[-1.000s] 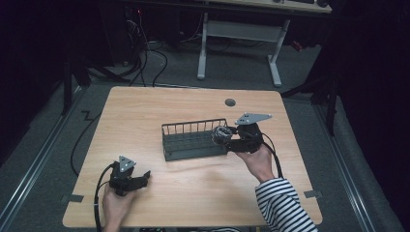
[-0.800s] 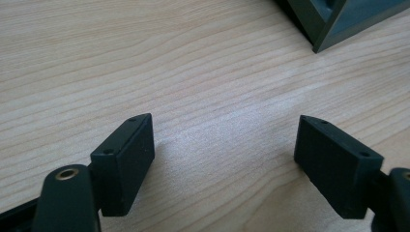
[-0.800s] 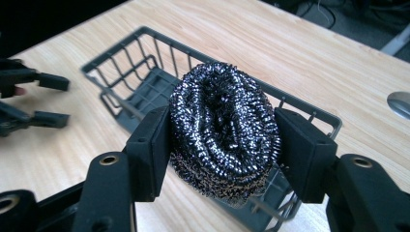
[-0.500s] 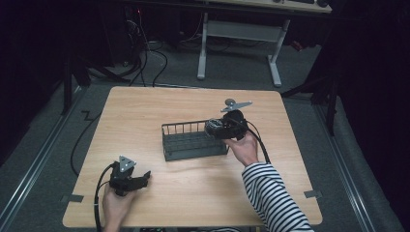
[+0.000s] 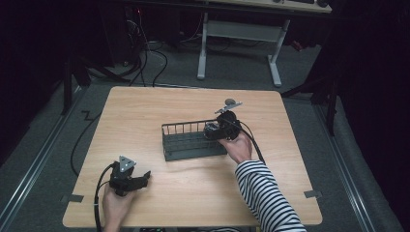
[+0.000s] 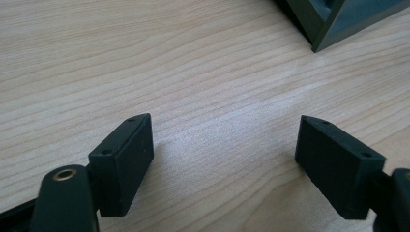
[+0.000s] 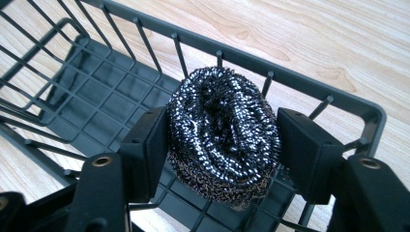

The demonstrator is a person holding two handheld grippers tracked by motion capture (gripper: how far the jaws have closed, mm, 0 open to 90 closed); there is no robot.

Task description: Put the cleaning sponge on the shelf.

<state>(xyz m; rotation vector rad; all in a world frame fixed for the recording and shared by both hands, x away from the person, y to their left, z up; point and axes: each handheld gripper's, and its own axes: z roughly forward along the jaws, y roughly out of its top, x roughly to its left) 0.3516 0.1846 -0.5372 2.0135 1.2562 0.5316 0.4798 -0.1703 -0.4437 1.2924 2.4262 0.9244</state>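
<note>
**Steel Scourer Going Into the Wire Basket**

Nearest the person, the left gripper [image 5: 129,178] is sitting low on the front left part of the wooden surface [image 5: 159,108], held in the left hand [image 5: 115,205]. Its jaws are standing wide apart with nothing between them; in the left gripper view only bare wood grain is lying between the two black pads [image 6: 123,162], and a corner of the dark basket [image 6: 333,24] is showing at the top right.

Farther in, toward the middle of the surface, the right hand [image 5: 238,147], in a striped sleeve [image 5: 268,198], is holding the right gripper [image 5: 212,130] over the right end of the basket [image 5: 186,145]. In the right gripper view the jaws have just been opening, and the steel scourer [image 7: 225,135] is sitting between them inside the basket, close against its end wall [image 7: 290,79]. The left pad [image 7: 145,145] is lying right against the scourer's side; on the other side the coil is bulging close to the right pad [image 7: 304,150], and it is hard to tell whether that pad is pressing on it.

Beyond the surface, a white-legged desk [image 5: 239,34] is standing on the grey floor, with cables [image 5: 154,53] trailing near it.
</note>
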